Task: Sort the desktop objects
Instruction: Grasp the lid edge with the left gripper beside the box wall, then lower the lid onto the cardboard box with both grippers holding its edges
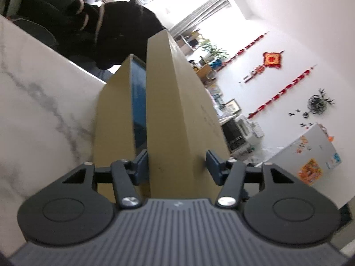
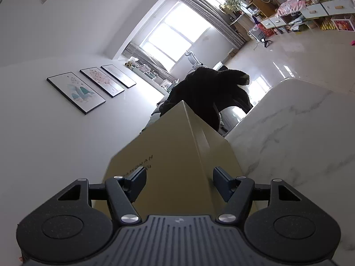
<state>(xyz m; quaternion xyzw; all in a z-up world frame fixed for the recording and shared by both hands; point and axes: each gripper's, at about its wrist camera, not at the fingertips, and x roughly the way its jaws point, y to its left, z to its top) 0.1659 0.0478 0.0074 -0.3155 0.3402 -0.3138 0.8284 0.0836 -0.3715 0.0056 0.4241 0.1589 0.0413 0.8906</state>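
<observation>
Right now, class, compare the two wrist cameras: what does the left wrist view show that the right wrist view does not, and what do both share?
Only the left wrist view shows a dark blue panel in the gap between two tan cardboard parts, the red wall decorations and a white fridge.

Only the right wrist view shows three framed pictures, the bright window and printed lettering on the cardboard.

Both show a tan cardboard box between gripper fingers, the white marble table and a dark plush toy.

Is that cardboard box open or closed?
Open: the cardboard box shows a gap with something dark blue between its two tan parts.
</observation>
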